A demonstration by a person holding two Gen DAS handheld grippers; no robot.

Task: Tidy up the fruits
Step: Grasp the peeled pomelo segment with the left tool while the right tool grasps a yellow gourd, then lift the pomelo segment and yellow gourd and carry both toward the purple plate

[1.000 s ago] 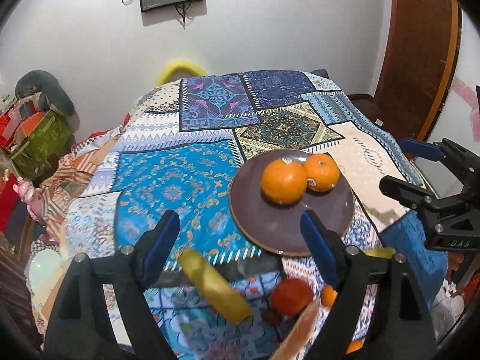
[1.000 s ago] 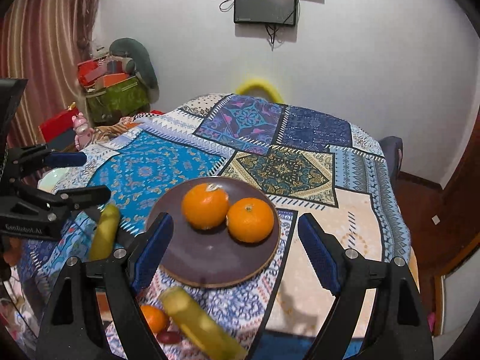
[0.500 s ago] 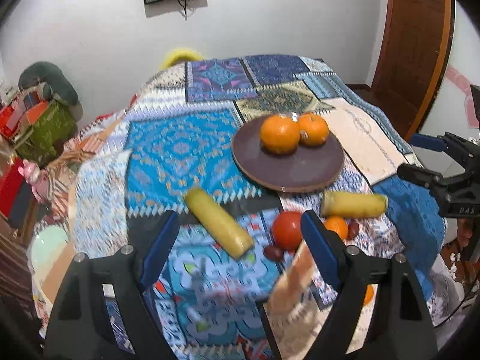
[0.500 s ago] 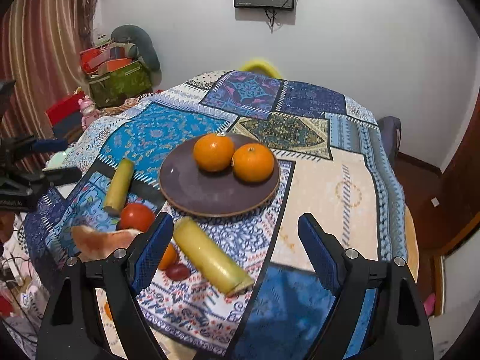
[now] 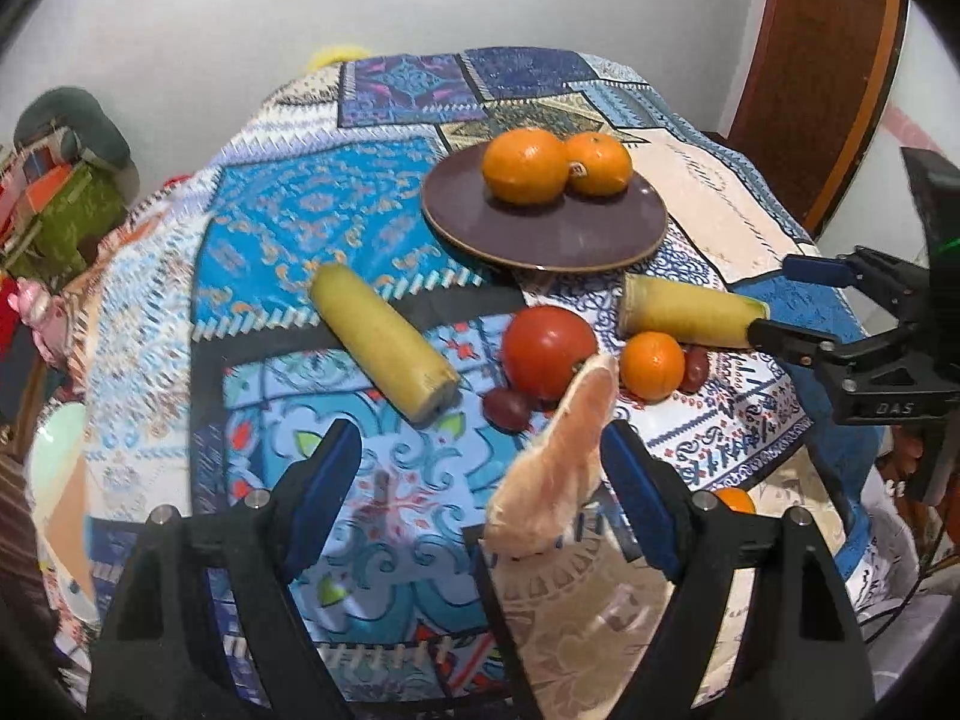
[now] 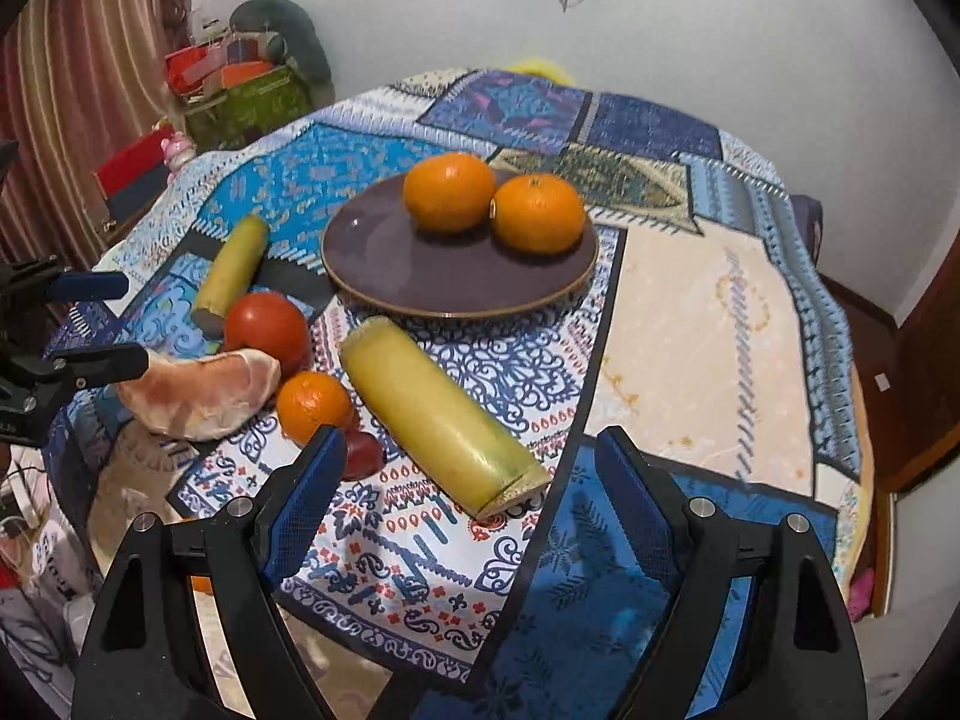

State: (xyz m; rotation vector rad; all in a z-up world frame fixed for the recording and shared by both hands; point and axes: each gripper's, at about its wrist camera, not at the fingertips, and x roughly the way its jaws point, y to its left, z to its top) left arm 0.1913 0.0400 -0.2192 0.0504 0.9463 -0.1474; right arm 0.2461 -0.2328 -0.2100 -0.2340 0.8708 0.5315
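A dark plate holds two oranges. In front of it on the patchwork cloth lie two yellow-green stalk pieces, a red tomato, a small orange, dark red small fruits and a peeled pink citrus segment. My left gripper hangs open over the near edge, the segment by its right finger. My right gripper is open above one stalk piece's near end.
The round table's near edge drops off just below both grippers. Another orange shows below that edge. Bags and boxes crowd the left wall. A wooden door stands on the right.
Both grippers have sunk and tipped down toward the table's near edge. The plate has slid up in both views, and the loose fruits in front of it have come into sight. Jaws unchanged.
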